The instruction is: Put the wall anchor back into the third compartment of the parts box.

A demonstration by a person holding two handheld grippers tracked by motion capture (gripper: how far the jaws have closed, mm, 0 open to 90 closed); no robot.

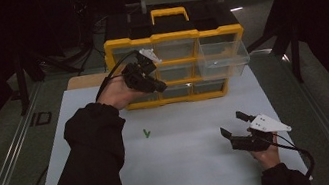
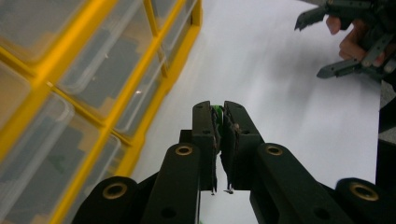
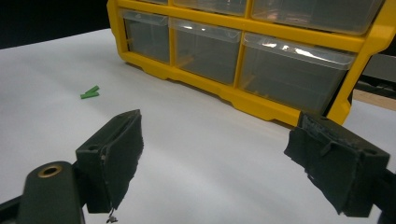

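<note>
L gripper [image 1: 160, 86] is raised in front of the yellow drawer organizer [image 1: 172, 36], jaws pressed nearly together on a small green piece [image 2: 216, 111]; just a sliver of green peeks out at the tips in the left gripper view. Prob. a thin plastic bit, flat and stiff enough to sit edgewise betw. the pads. A tight pinch near the tips makes sense: the piece is tiny, so a deeper grip would bury it.

One clear drawer [image 1: 224, 58] on the organizer's right side is pulled out, likely so the piece can be dropped in from above. Drawers are see-through plastic w/ glossy highlights; frame is hard yellow plastic w/ a black top and yellow carry handle.

R gripper [image 1: 234, 126] rests low on the white sheet [image 1: 190, 169], well apart from the organizer, jaws spread wide, nothing betw. them. Pads [image 3: 122, 154] look like rough black foam, frayed at the edges.

Two more green pieces [image 1: 146, 133] lie on the matte sheet in a V, touching at one end, waiting betw. the hands.
</note>
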